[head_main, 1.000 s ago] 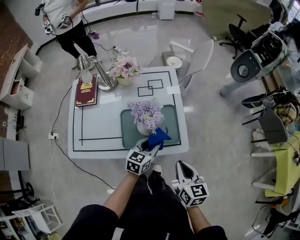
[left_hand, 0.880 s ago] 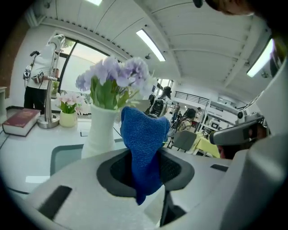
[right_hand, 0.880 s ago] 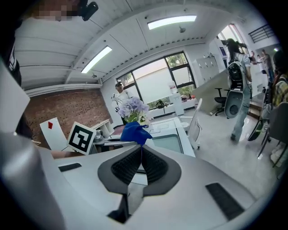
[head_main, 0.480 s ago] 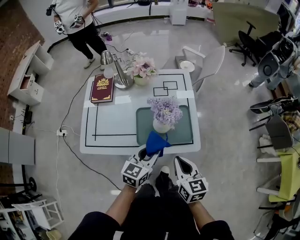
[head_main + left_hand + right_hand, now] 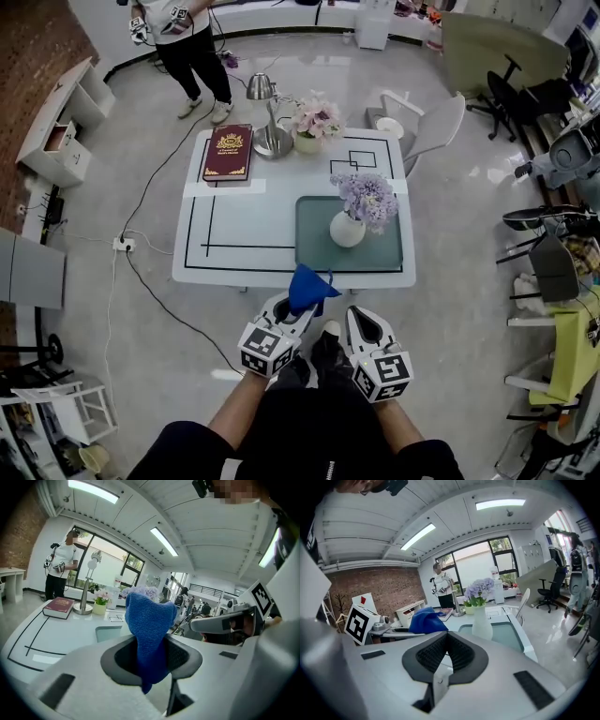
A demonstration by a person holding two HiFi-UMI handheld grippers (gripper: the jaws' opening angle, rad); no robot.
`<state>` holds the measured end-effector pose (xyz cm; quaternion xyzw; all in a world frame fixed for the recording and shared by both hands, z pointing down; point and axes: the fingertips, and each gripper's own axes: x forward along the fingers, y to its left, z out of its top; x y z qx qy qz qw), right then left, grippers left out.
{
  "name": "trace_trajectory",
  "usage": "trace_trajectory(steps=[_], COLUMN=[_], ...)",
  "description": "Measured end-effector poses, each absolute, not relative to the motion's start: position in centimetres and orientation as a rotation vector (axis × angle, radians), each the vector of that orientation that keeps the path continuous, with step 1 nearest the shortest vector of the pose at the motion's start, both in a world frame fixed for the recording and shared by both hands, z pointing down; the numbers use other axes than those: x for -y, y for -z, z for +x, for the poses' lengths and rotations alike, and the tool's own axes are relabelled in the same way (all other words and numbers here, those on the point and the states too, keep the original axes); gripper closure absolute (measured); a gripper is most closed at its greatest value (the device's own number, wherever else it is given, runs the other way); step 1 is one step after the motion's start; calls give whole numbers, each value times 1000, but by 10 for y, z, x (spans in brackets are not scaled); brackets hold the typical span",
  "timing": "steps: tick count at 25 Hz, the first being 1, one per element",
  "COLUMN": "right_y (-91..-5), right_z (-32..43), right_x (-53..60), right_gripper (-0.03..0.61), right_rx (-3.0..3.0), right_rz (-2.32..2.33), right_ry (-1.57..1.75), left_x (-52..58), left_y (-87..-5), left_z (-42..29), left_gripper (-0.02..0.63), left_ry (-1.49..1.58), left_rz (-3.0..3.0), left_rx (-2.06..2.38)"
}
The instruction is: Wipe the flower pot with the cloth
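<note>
A white table fills the middle of the head view, with a grey-green mat on its right half. A person stands on the floor beyond the far left corner, and a white chair is at the far right corner. A dark red book, a silver lamp and a small pot of pink flowers line the far side.

The flower pot, white with purple blooms, stands upright on the mat.

Both grippers are off the table at its near edge, above the holder's legs. The left gripper has its jaws clamped on the blue cloth, which sticks up bunched between them, apart from the pot. The right gripper has its jaws pressed together with nothing in them.
</note>
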<state>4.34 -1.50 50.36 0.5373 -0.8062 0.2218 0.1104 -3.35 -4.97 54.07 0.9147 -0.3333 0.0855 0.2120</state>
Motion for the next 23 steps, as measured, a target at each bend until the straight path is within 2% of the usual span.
trace_trajectory(steps=[23], right_y=[-486], right_z=[-20], right_x=[-46], right_gripper=[569], right_rx=[2399], right_rz=[1591], right_ry=[-557], left_x=[-22], left_y=[-527], left_z=[-84], left_gripper=[491], left_ry=[-203], left_rz=[2584], left_rx=[874])
